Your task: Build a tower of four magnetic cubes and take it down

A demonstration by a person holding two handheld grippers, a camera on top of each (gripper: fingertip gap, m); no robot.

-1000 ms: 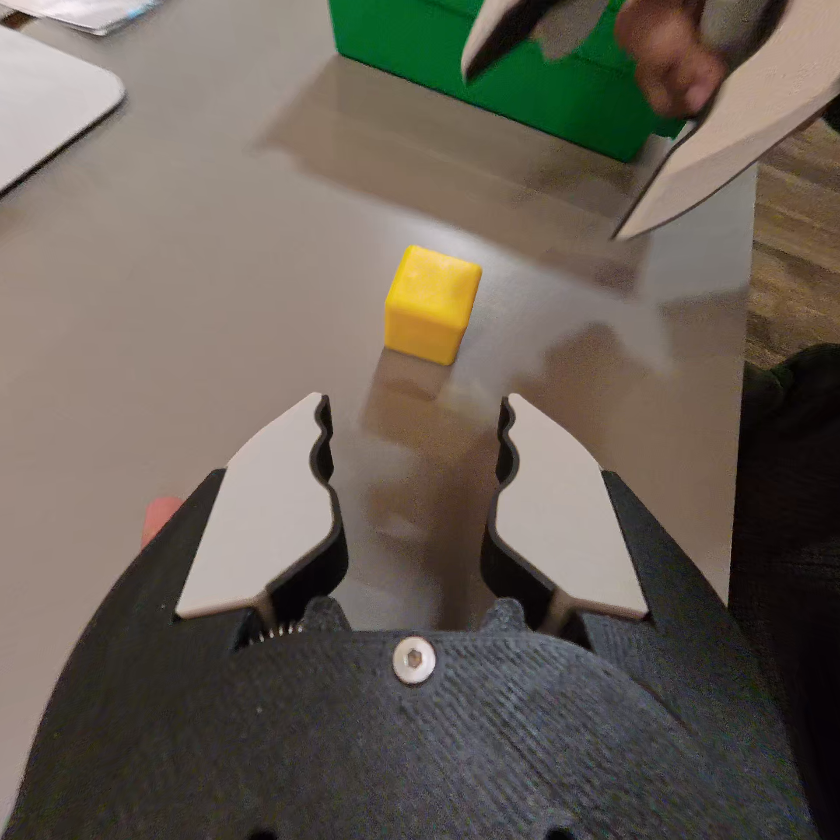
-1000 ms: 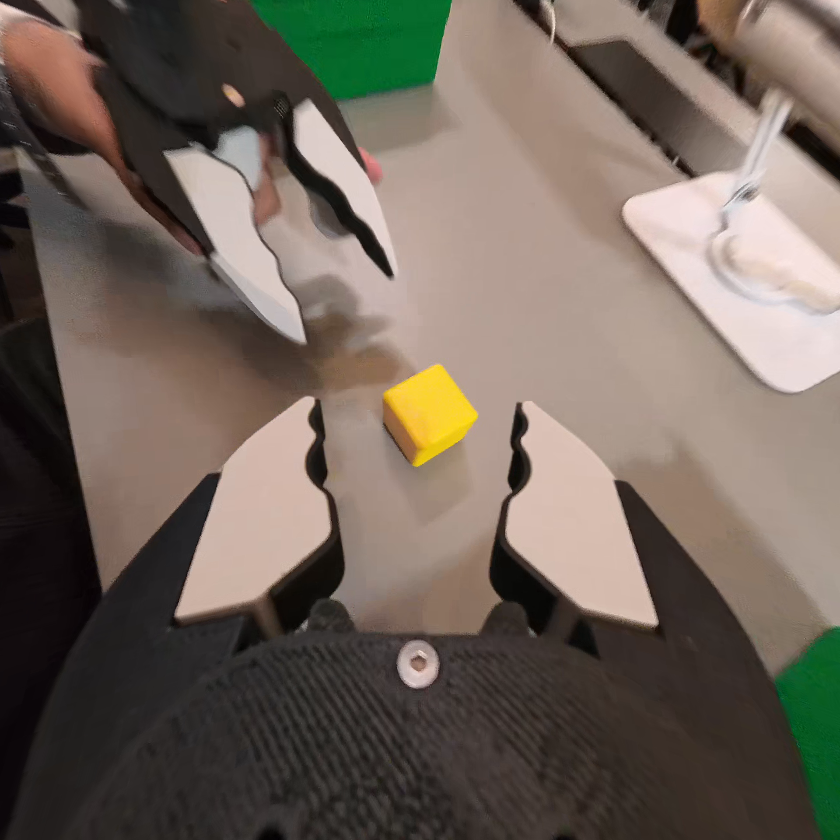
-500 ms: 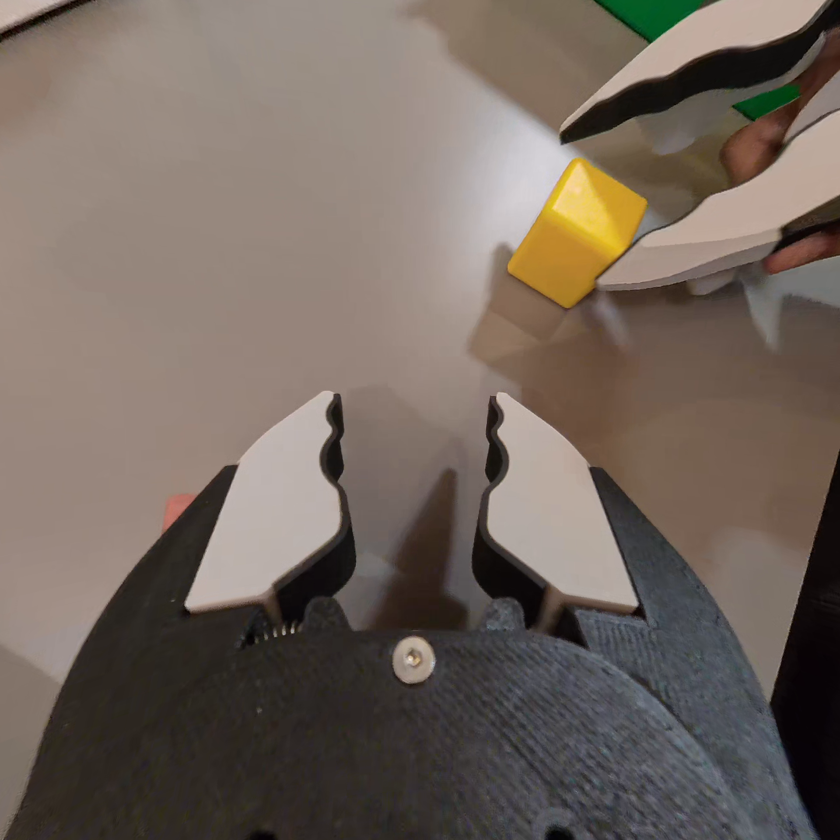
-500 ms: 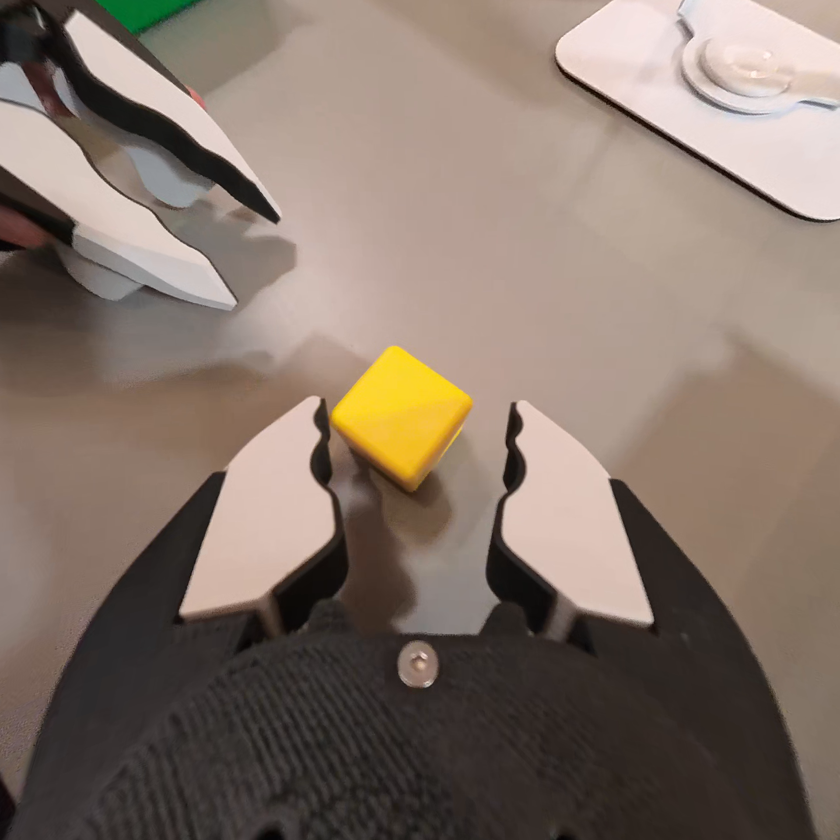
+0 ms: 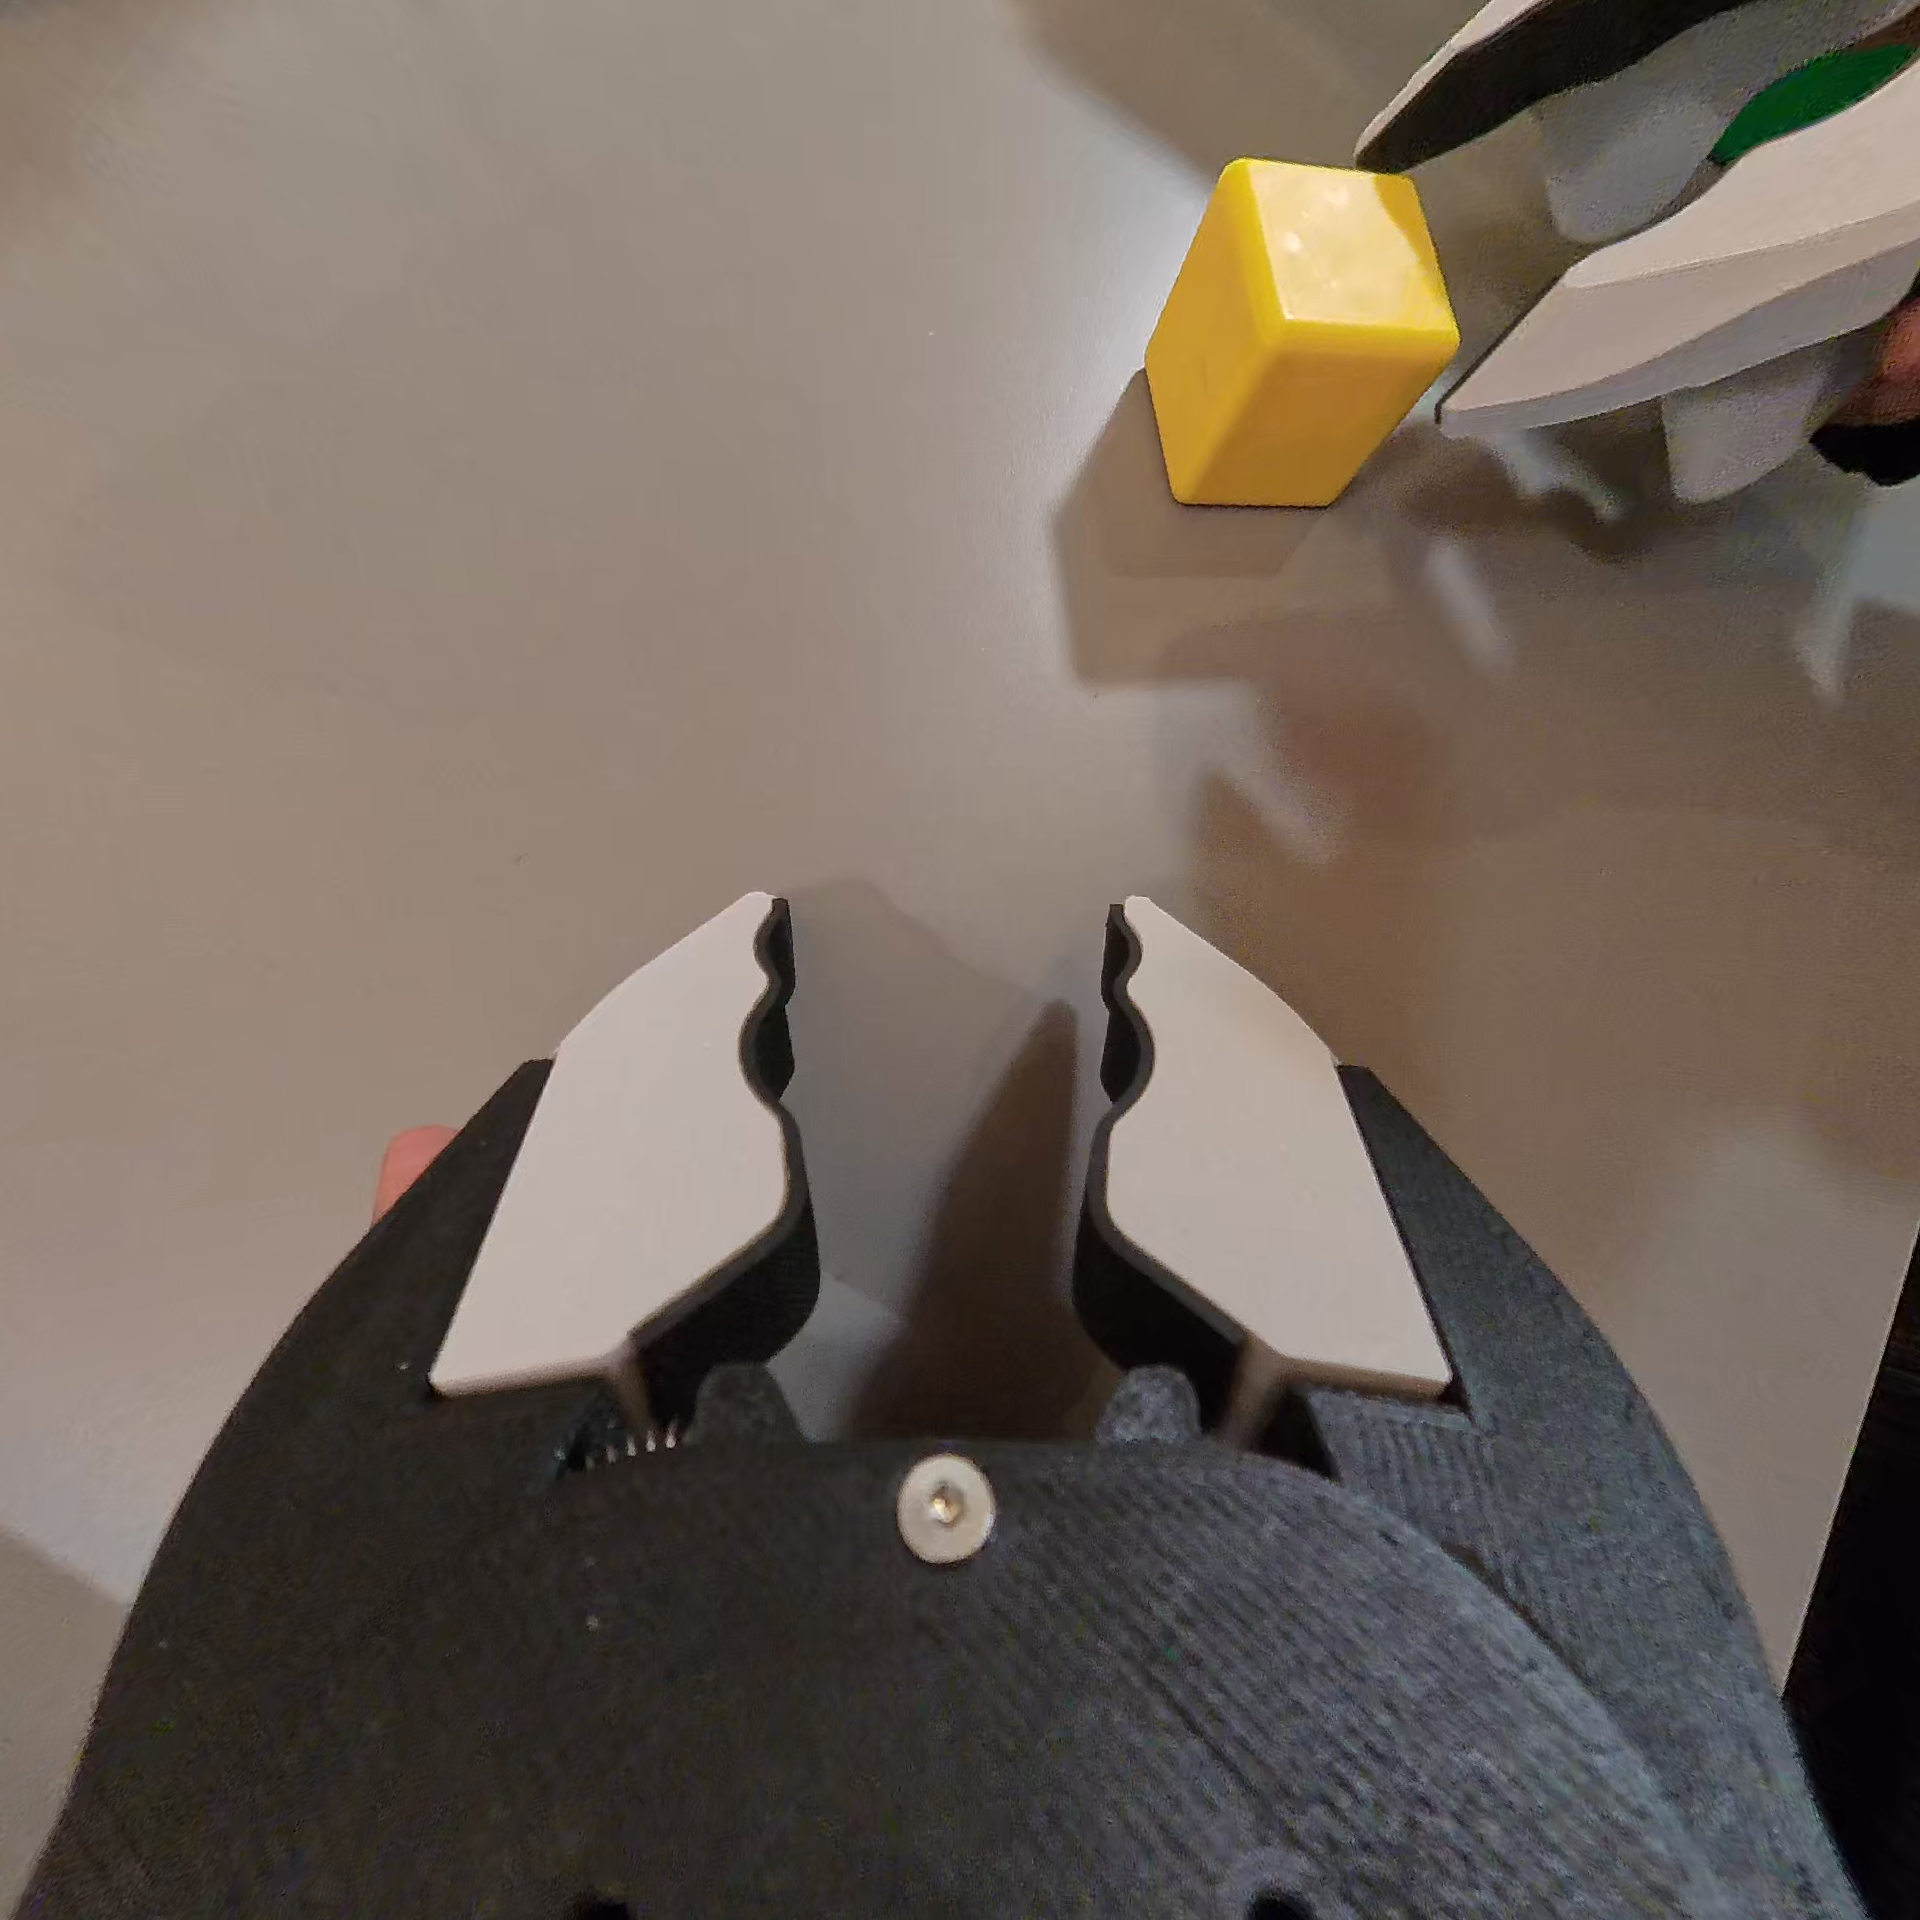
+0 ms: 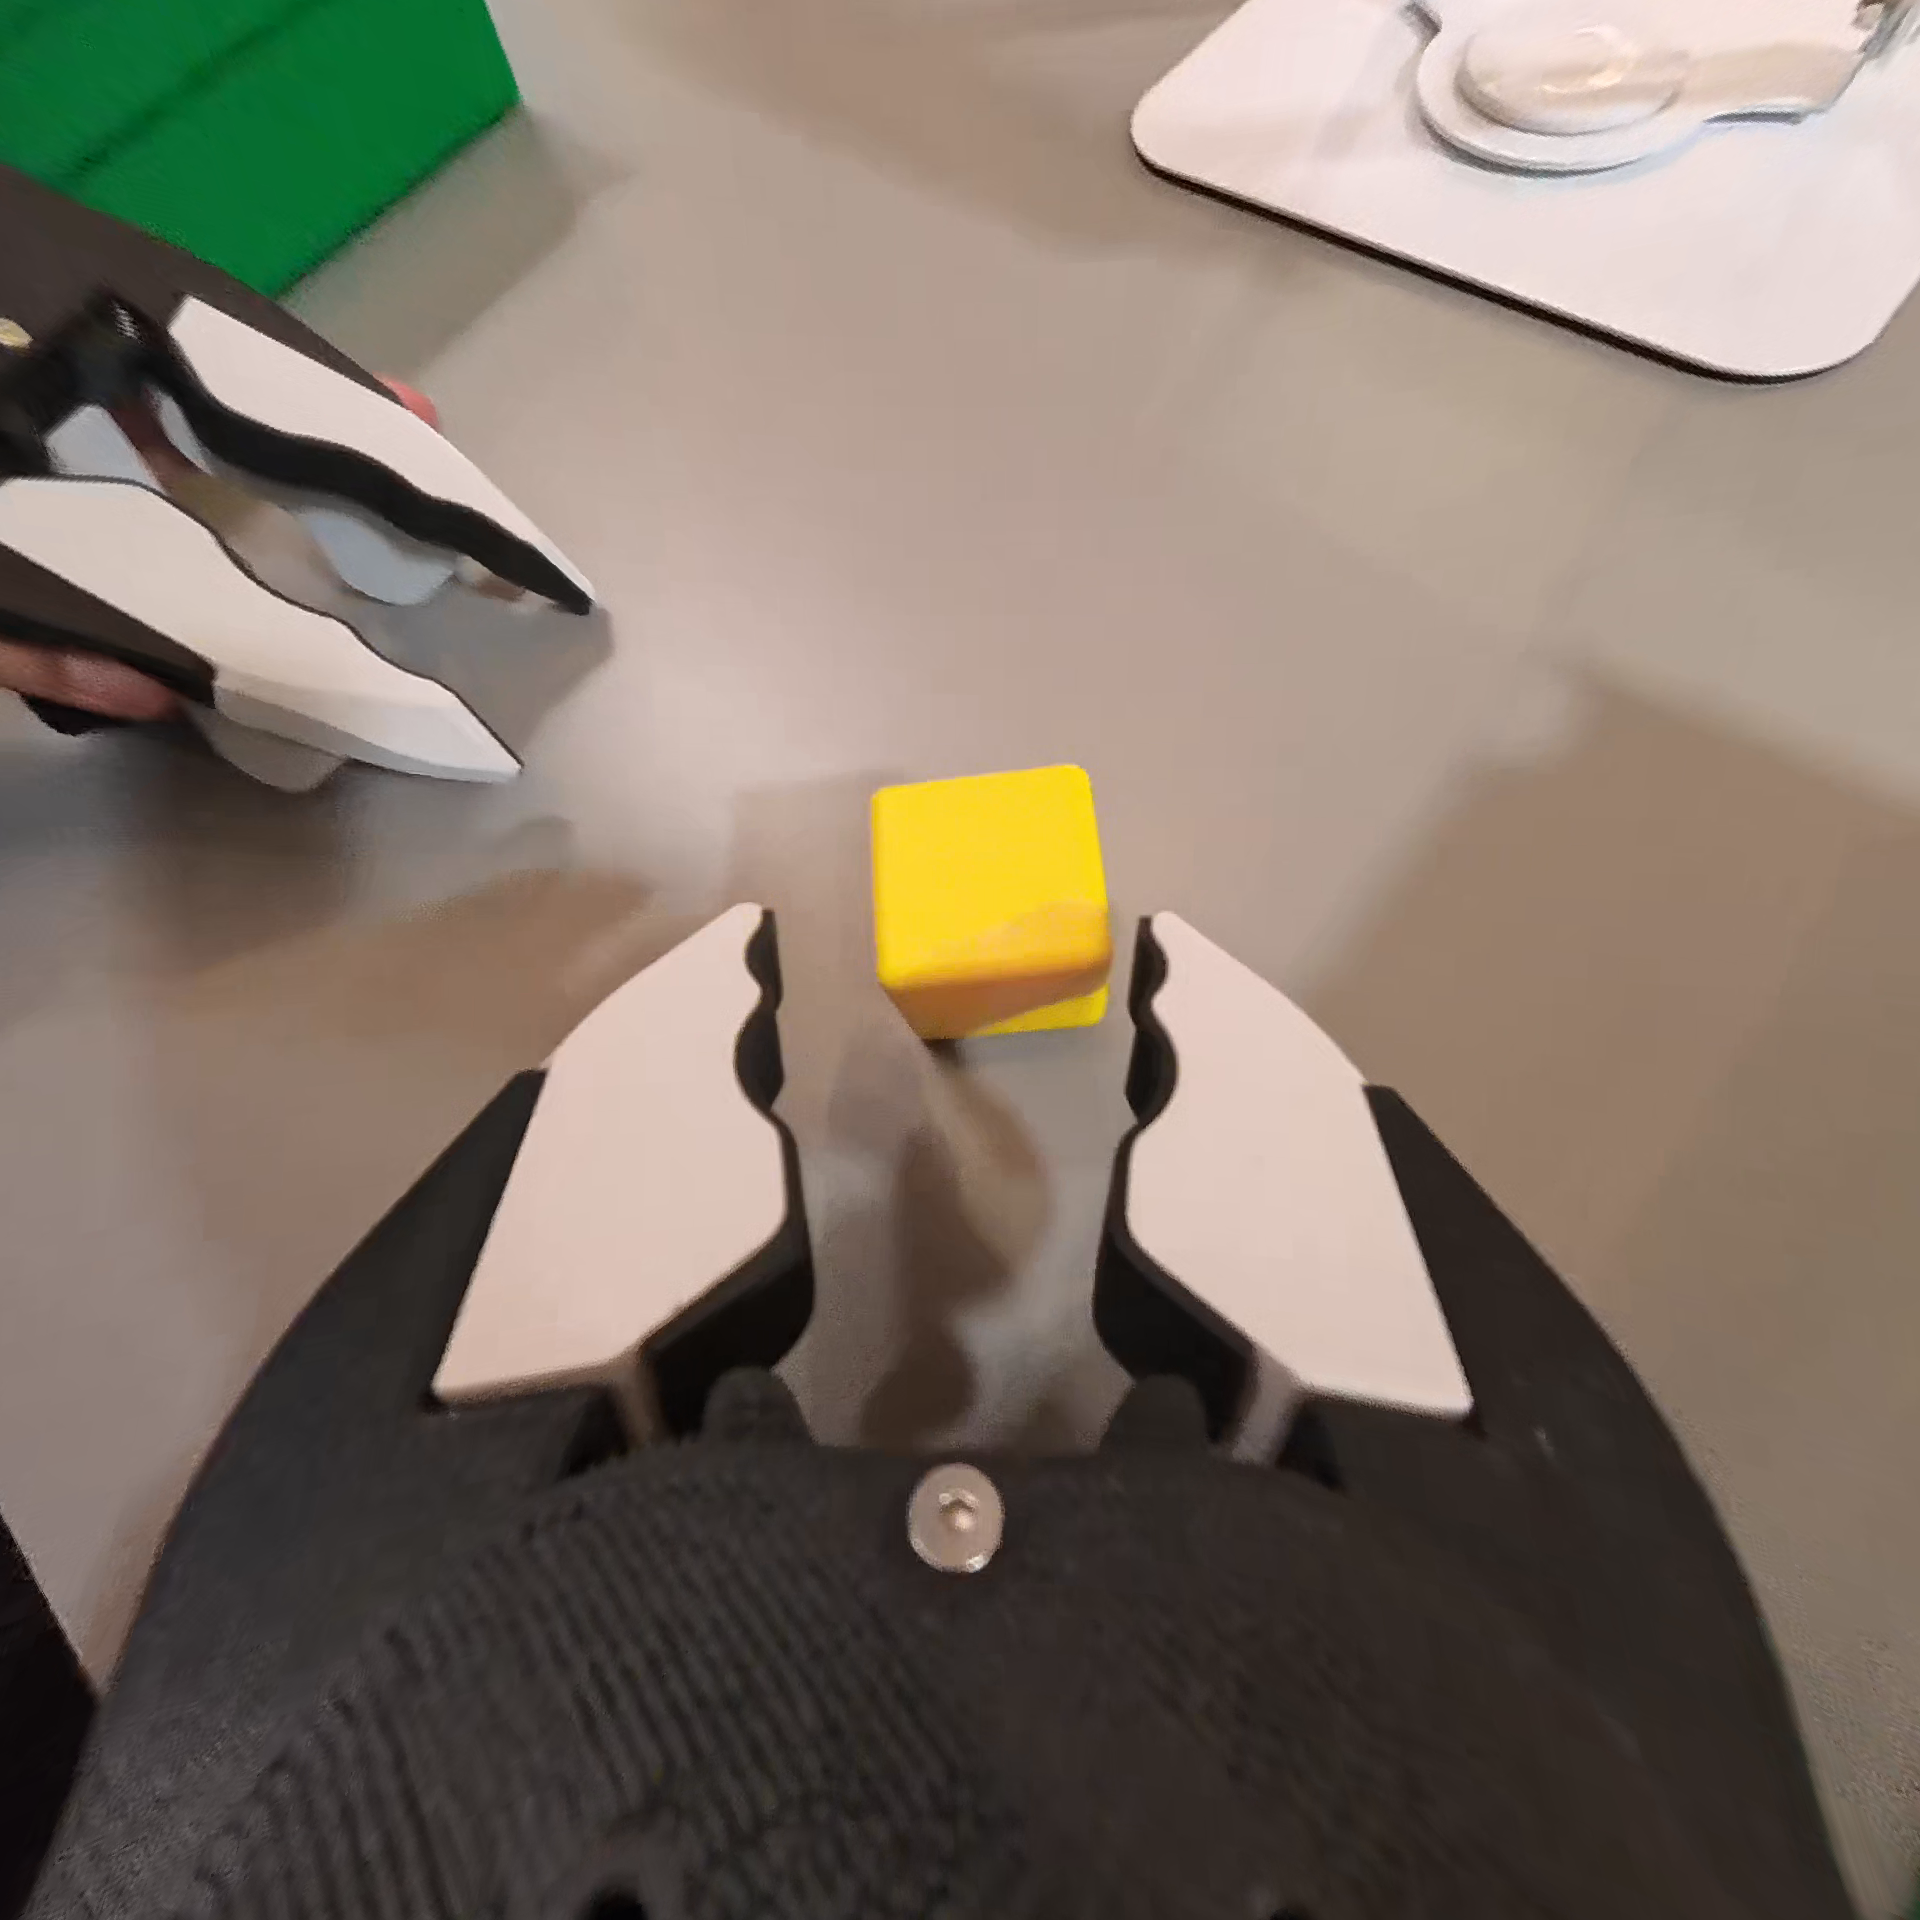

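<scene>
While one yellow cube (image 6: 987,883) sits on the grey bench (image 6: 1351,623), the right tool (image 6: 954,920) hovers spread just behind it, not touching. The left tool (image 5: 943,909), also spread and empty, is nearby. One green box (image 6: 208,114) and one white mat (image 6: 1558,208) lie toward the far edge.

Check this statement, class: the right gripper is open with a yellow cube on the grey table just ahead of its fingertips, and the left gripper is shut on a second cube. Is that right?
Not quite. The left gripper is open and holds nothing, as the left wrist view shows. The rest stands: the right gripper is open, with the one yellow cube on the grey table just ahead of it.
</scene>
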